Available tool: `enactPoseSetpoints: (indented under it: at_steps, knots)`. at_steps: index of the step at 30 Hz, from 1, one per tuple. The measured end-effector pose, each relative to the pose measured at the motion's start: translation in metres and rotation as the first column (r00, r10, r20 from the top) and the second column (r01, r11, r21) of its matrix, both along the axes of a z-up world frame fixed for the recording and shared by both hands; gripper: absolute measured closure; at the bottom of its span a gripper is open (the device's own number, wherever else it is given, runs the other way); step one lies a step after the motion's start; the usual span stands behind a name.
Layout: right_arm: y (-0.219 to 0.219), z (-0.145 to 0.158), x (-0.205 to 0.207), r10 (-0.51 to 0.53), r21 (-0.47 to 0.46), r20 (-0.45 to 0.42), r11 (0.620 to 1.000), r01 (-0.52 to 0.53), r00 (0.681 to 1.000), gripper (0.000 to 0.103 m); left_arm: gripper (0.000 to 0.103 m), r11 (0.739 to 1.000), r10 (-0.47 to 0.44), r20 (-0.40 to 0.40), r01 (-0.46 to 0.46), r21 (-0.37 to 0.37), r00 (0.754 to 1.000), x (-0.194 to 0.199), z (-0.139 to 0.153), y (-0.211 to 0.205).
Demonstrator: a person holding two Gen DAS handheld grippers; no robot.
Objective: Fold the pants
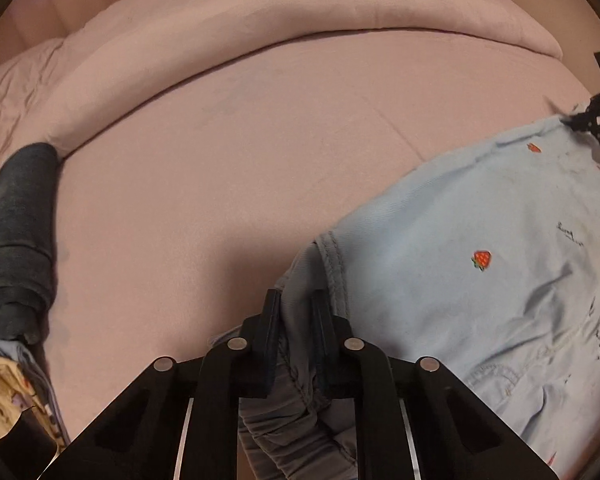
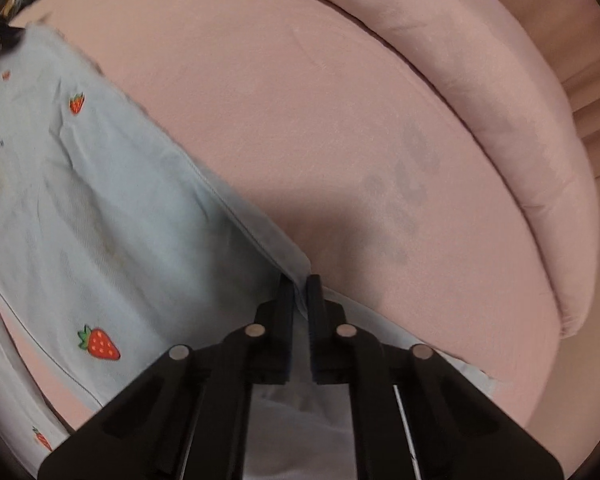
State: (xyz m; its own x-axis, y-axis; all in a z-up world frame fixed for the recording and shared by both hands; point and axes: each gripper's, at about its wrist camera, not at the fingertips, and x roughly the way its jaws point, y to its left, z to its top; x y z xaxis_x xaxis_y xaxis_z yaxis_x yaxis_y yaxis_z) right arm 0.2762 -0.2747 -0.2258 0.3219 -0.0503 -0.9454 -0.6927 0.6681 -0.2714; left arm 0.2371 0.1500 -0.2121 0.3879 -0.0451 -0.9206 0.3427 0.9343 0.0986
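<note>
Pale blue pants point(image 1: 480, 240) with a strawberry print lie spread on the pink bedcover point(image 1: 220, 160), occupying the right side of the left wrist view and the left side of the right wrist view. The left gripper point(image 1: 296, 300) has its jaws nearly together, clamped on a bunched, gathered edge of the fabric, probably the elastic waistband; cloth fills the narrow gap between the pads. The right gripper point(image 2: 300, 284) has its jaws almost fully closed on a thin flat corner of the fabric, probably a leg hem, though the view does not confirm which end. In the left wrist view the right gripper appears far off at the opposite end of the garment. Judgement: the two ends are secured but no fold across the length is visible yet. Whether the legs already lie one over the other cannot be told. Remaining: lift, bring one end over the other, lay flat, smooth. A rolled dark grey garment point(image 1: 20, 240) sits well apart at the left, beside the folded pink quilt point(image 1: 260, 40).
</note>
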Motion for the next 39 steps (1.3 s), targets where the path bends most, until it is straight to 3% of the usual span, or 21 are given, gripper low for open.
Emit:
enactPoseSetpoints:
  at_steps: [6,13,18,22,25,28,31,35,39]
  knots:
    - [-0.005,0.033,-0.03,-0.033,0.014,0.088,0.999,0.032,0.996,0.1,0.092,0.999,0.033,0.108,-0.033,-0.007,0.994,-0.028,0.038,0.001]
    - [-0.022,0.088,-0.074,-0.091,0.065,0.226,0.995,0.078,0.97,0.1,0.092,1.0,0.007,0.226,-0.003,-0.015,0.974,-0.073,0.085,-0.004]
    - [-0.036,0.109,-0.12,-0.111,0.093,0.303,0.992,0.087,0.947,0.099,0.093,1.0,-0.004,0.296,0.011,-0.024,0.955,-0.095,0.105,-0.008]
    - [-0.049,0.119,-0.152,-0.108,0.114,0.353,0.991,0.071,0.929,0.099,0.093,1.0,-0.011,0.345,0.019,-0.02,0.939,-0.136,0.113,-0.004]
    - [-0.055,0.129,-0.205,-0.087,0.115,0.397,0.992,0.045,0.914,0.099,0.093,0.999,-0.014,0.364,0.025,-0.027,0.931,-0.169,0.109,-0.002]
    - [-0.059,0.125,-0.255,-0.055,0.104,0.415,0.994,0.013,0.908,0.099,0.094,0.999,0.001,0.369,0.017,-0.046,0.93,-0.206,0.097,-0.004]
    - [-0.057,0.105,-0.309,0.026,0.017,0.429,0.999,-0.037,0.903,0.099,0.094,0.998,0.015,0.35,0.007,-0.06,0.937,-0.237,0.076,-0.004]
    - [-0.056,0.056,-0.352,0.07,-0.016,0.306,0.998,-0.068,0.95,0.099,0.094,0.998,0.036,0.283,-0.022,-0.051,0.959,-0.26,0.044,-0.002]
    - [-0.051,0.019,-0.368,0.098,-0.044,0.225,0.995,-0.091,0.969,0.099,0.096,1.0,0.015,0.25,-0.013,-0.009,0.968,-0.263,0.026,-0.007]
